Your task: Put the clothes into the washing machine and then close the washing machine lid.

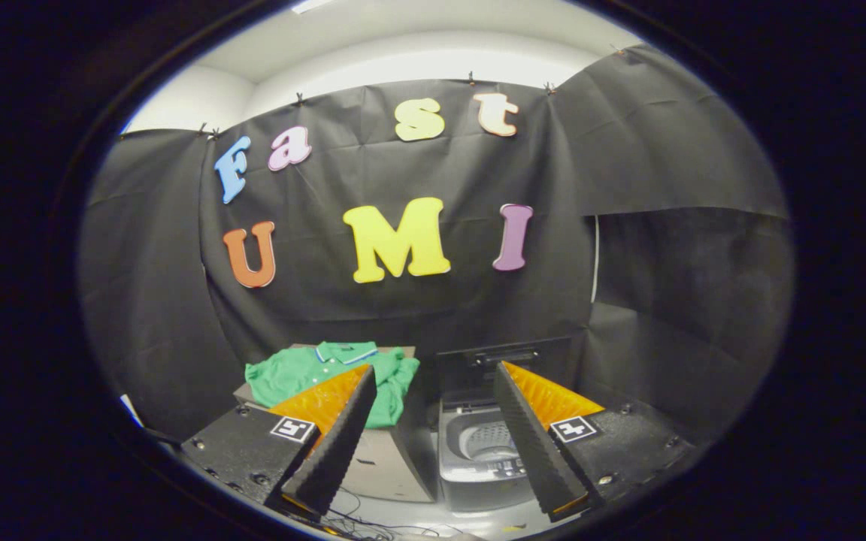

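- Gripper view: the tool is seen with its two fingers spread wide apart and nothing held between them; it is released.
- The fingers are black and ribbed on their inner faces, with orange backing and a square marker on each base.
- A green polo shirt with a striped collar is laid over the top of a grey box-like stand, draped past its front edge; it is partly covered by the left finger and lies beyond it.
- A small grey top-loading washing machine is set just to the right of the stand, beyond the gap between the fingers and partly behind the right finger.
- Its lid is raised upright at the back, and the perforated drum is exposed.
- Thin cables are seen on the floor in front of the stand.
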Tool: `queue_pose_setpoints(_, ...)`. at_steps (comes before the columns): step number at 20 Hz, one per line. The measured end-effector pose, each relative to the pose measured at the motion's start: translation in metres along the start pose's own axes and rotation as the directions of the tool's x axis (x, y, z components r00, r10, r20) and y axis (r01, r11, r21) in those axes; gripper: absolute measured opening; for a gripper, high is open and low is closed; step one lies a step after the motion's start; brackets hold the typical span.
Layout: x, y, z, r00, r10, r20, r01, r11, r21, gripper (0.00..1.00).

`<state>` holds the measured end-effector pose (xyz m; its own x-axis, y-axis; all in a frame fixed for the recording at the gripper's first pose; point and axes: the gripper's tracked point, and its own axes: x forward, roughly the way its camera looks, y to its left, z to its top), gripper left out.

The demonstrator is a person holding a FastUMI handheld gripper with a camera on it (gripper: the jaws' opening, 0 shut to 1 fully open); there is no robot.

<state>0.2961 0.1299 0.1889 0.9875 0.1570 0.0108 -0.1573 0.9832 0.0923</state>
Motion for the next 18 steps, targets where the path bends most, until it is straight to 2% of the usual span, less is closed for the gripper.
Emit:
queue_pose_setpoints(8, 0.125, 0.089, 0.002, 0.992, 0.092, -0.087, -0.092, 0.996, 0.000, 0.98)
queue_pose_setpoints(14, 0.205, 0.157, -0.034, 0.970, 0.147, -0.194, -0.143, 0.989, 0.035, 0.99)
queue_pose_setpoints(18, 0.241, 0.186, -0.068, 0.954, 0.135, -0.267, -0.128, 0.991, 0.043, 0.98)
